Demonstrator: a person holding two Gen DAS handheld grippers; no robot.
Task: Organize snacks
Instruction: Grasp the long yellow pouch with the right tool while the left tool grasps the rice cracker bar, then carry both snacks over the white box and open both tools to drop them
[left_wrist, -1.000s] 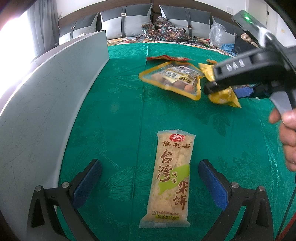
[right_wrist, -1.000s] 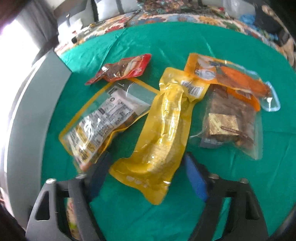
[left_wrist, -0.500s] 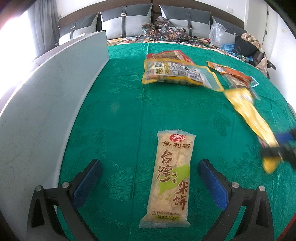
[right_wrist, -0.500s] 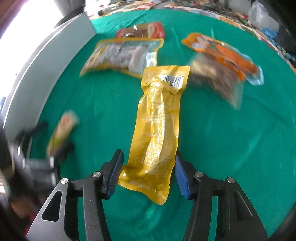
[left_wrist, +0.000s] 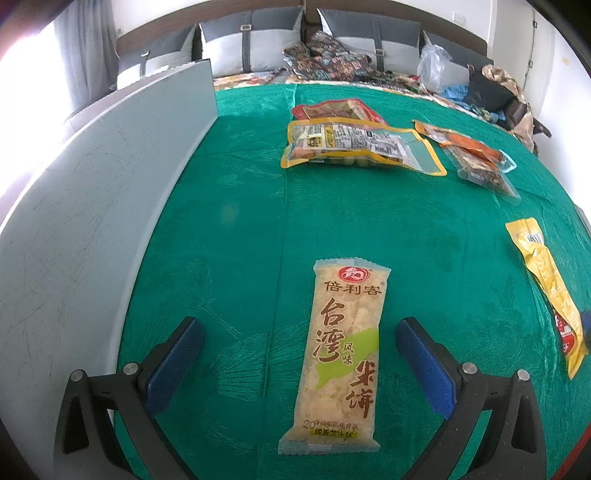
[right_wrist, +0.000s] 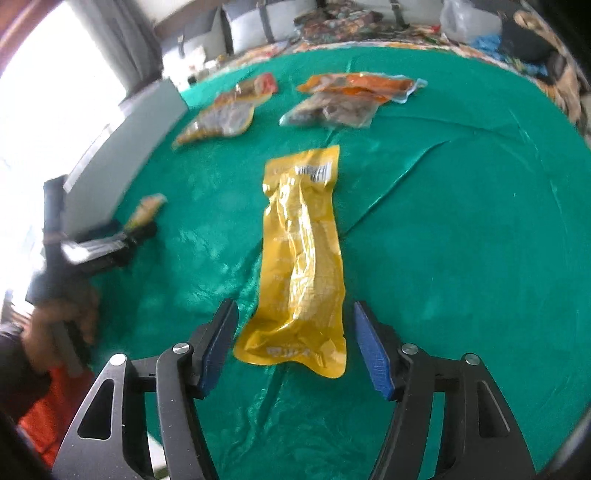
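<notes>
A pale rice-cracker bar (left_wrist: 341, 354) lies flat on the green cloth between the fingers of my open left gripper (left_wrist: 301, 363), untouched. A long yellow pouch (right_wrist: 303, 266) lies on the cloth with its near end between the fingers of my right gripper (right_wrist: 295, 347), whose jaws stand apart from it on both sides. The same pouch (left_wrist: 546, 284) shows at the right edge of the left wrist view. The left gripper (right_wrist: 103, 247) and the hand holding it appear blurred at the left of the right wrist view.
Far on the cloth lie a yellow-rimmed clear pack (left_wrist: 354, 147), a red pack (left_wrist: 332, 109), and an orange pack over a clear pack (left_wrist: 476, 158). A grey board (left_wrist: 92, 206) stands along the left side. A sofa with cushions (left_wrist: 332, 55) is behind.
My right gripper dragged the yellow pouch away from the pile toward the near right, then opened its jaws around it. The left gripper and rice-cracker bar have not moved.
</notes>
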